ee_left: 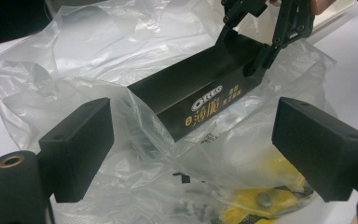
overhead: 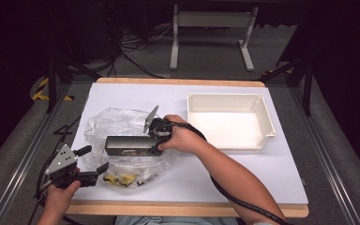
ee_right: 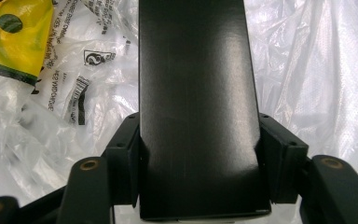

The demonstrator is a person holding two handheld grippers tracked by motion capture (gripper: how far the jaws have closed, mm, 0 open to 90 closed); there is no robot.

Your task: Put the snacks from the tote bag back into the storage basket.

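Right now the right gripper is clamping its two jaws against the long sides of the black Oreo box, gripping it at one end while the box is lying across the crumpled clear plastic bag on the white table. Nearby, the left gripper is hovering with jaws apart at the bag's near edge, holding nothing. Farther right, a white tray is sitting well apart.
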